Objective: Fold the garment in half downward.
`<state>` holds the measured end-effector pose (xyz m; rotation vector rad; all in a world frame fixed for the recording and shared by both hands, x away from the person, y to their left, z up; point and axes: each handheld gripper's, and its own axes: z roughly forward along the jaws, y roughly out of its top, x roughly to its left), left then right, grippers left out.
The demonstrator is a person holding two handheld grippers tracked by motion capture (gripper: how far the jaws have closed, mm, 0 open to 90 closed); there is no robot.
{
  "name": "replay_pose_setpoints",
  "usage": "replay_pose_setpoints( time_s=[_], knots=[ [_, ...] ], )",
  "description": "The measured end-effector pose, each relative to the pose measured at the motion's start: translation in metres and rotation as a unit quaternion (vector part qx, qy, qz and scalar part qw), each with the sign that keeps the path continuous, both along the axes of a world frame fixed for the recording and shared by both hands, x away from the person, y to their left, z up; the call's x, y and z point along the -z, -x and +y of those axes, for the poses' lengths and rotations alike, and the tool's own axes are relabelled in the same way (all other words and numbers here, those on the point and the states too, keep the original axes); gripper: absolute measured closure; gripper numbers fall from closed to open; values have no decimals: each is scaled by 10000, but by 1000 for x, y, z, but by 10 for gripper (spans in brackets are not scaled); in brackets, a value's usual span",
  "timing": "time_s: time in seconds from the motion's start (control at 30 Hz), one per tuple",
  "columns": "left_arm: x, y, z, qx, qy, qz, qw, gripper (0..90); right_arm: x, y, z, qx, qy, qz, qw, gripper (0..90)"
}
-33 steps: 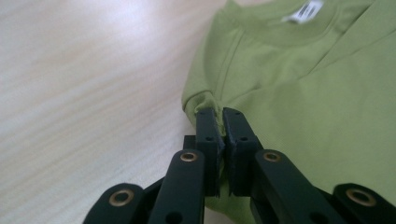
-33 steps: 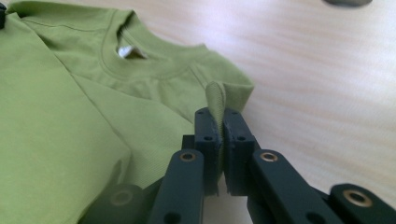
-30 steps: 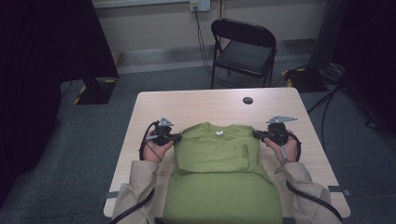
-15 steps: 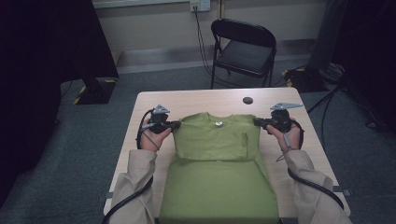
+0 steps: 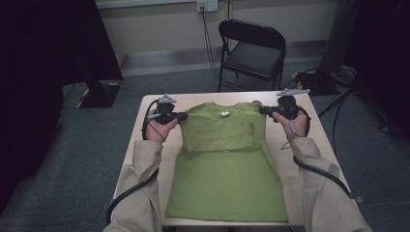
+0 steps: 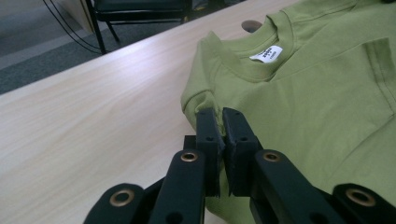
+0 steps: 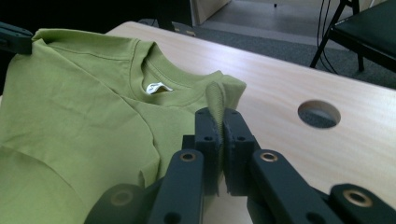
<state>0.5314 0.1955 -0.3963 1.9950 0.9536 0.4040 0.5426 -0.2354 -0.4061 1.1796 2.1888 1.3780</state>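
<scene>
Since the earlier high view both hands have carried the folded top edge of the green T-shirt (image 5: 225, 159) farther up the desk (image 5: 145, 125), toward the black folding chair (image 5: 251, 50) beyond its far edge, so more of the shirt now lies spread flat.

In the high view the left claw (image 5: 183, 116) is clenched on the shirt's left shoulder and the right claw (image 5: 261, 109) on its right shoulder, one at each side of the neckline. The shirt lies down the middle of the desk, its hem at the near edge, with a chest pocket on the right of the upper layer.

In the left gripper view the left claw (image 6: 221, 116) has its black jaws pressed together on a bunched fold of soft, matte knit at the shoulder seam. A white label (image 6: 266, 54) sits inside the ribbed collar. The desk is pale wood grain, smooth.

In the right gripper view the right claw (image 7: 219, 116) pinches a thin upright ridge of the same fabric between closed jaws. A round hole (image 7: 319, 113) is cut in the desk to the right of the shirt.
</scene>
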Motion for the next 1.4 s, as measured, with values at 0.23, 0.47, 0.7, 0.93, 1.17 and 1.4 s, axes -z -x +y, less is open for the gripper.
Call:
replay_pose_setpoints(
  time_s=[0.23, 0.47, 0.7, 0.93, 1.17, 1.4],
  knots=[
    [-10, -15, 0, -89, 23, -142, 9999, 862, -17, -20, 5, -65, 51, -131, 9999, 858],
    [-16, -28, 0, -184, 184, -167, 9995, 862, -27, -38, 7, -10, 52, -205, 9998, 857],
    [-21, -28, -3, -124, 138, -219, 9996, 861, -32, -38, 8, -177, 150, -198, 9995, 854],
    [-25, -17, 0, 24, 105, -72, 9999, 861, -35, -23, 5, -295, 165, -160, 9993, 853],
    [-26, -4, 3, 130, 70, 150, 9998, 860, -36, -5, 0, -464, 166, -58, 9988, 850],
    [-21, 11, 3, 181, 16, 467, 9987, 860, -31, 13, 1, -511, 223, 132, 9984, 849]
  ],
)
